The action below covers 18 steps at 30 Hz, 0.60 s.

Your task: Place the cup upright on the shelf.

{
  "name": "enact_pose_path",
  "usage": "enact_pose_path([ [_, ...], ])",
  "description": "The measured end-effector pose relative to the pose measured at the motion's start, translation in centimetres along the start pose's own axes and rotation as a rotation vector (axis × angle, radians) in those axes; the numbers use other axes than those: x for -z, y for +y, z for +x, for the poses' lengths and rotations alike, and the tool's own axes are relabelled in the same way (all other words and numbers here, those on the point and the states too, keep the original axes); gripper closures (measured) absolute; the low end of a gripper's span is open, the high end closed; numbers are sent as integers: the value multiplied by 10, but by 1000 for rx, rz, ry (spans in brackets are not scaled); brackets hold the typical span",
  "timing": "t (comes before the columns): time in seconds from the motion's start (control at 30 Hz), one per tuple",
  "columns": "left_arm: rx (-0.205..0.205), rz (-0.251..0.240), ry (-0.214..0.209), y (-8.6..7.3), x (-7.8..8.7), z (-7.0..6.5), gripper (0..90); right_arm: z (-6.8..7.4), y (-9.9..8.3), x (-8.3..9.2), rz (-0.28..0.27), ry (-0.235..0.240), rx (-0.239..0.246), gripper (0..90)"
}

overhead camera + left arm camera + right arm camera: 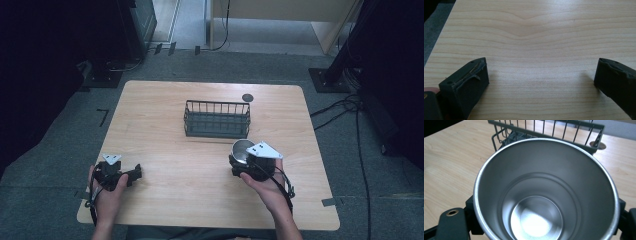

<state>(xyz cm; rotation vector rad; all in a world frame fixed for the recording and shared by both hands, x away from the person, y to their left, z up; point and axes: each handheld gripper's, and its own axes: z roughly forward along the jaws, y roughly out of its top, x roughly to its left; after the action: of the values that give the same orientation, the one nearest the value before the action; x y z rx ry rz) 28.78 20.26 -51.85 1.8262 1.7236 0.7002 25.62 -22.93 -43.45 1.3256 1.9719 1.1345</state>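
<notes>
A shiny steel cup [241,149] hangs a little above the wooden table [160,105], right of the middle, with my right gripper [239,161] shut on it. In the right gripper view the cup [544,190] faces me mouth first and is empty, with a black jaw on each side of it. A dark wire basket [217,120] stands just beyond the cup, and its near rim [549,130] shows above the cup. My left gripper [134,174] lies at the table's front left, pointing right. Its jaws [541,75] stand wide open over bare wood.
A small dark round disc [247,98] sits on the table behind the basket's right end. Cables [350,107] run over the grey carpet at the right, and dark stands and equipment line both sides of the room.
</notes>
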Motion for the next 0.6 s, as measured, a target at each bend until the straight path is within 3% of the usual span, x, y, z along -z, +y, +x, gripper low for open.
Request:
enact_pose_path([
  [0.4,0,0,0,0,0,0,0,-3,26,-9,-49,-21,11,181],
  [0.6,-1,0,0,0,0,0,0,-2,44,-16,-97,-55,36,182],
])
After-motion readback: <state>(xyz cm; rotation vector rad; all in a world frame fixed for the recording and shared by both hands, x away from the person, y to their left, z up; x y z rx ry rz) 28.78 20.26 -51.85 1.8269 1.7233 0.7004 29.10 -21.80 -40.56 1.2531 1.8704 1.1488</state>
